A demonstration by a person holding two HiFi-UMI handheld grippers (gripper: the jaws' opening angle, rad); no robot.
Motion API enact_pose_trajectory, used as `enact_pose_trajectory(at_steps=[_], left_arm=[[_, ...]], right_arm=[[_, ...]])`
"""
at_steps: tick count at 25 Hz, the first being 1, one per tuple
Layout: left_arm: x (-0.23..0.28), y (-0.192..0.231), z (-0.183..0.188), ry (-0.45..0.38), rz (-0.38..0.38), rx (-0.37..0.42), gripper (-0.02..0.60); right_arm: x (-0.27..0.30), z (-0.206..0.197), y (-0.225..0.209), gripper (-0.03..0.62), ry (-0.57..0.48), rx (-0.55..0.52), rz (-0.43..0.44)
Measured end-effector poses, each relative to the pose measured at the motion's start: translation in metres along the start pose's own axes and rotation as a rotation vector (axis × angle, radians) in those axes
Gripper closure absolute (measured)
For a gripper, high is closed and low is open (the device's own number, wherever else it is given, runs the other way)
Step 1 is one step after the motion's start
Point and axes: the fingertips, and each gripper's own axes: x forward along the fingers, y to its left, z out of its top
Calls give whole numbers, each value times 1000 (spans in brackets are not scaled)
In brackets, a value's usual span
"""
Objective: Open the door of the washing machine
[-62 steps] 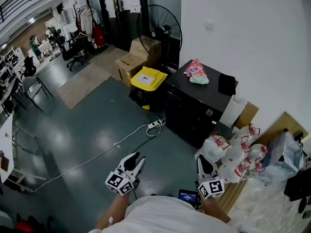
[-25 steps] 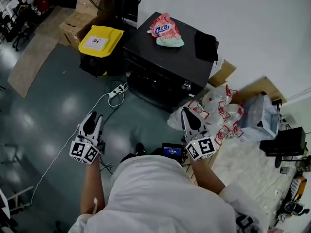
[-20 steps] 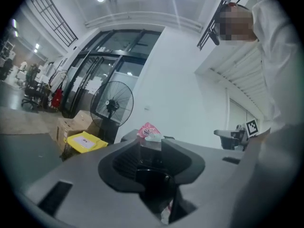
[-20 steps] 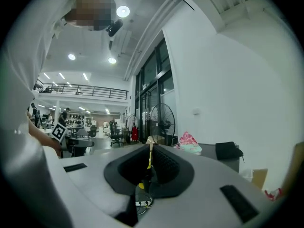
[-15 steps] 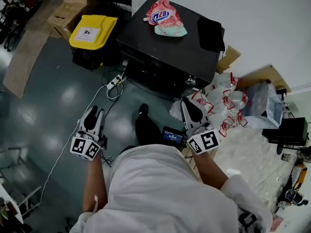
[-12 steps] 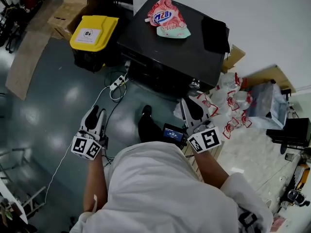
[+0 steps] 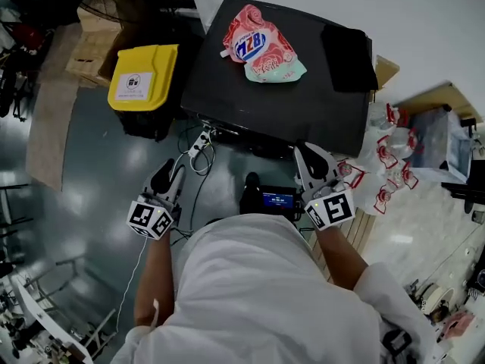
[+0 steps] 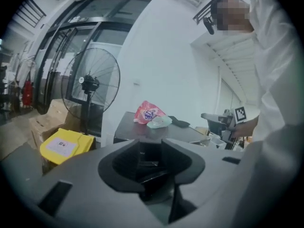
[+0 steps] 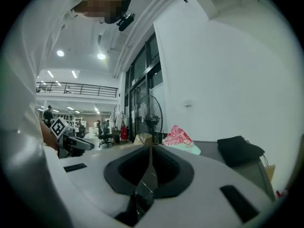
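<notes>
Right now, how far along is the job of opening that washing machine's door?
Barely begun. Done: the person stands right at the black washing machine. In hand: nothing; the left tool and right tool hover before it, both empty. Left: reaching the door, which no view shows, and opening it.

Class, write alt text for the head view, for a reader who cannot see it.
From above, a person in a white top faces a black box-shaped washing machine, holding the left gripper and right gripper short of its front, both empty. A pink-and-green pouch and black cloth lie on top; a yellow-lidded bin stands left of it.
</notes>
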Motion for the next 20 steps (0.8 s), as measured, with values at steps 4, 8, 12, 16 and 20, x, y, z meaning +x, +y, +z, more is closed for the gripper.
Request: enact_pose_trajectory(at_steps=[4,8,12,16,20], left_arm=[[41,23,-3,51,-55,4,445],[79,30,-27,136,-121,38,444],[108,42,-66,250,-225,91,436],[121,57,-127,390,-382,114,431],[127,72,-164,479,-561,170,423]], right_arm=[[16,-18,-13,554,40,51,-62],[7,-51,-20,553,122,121,-144],[-3,-73,-15,553,162,132,-257],[-9,-119,7,554,271,193,-349],[-20,-125,36,554,309,183,-495]])
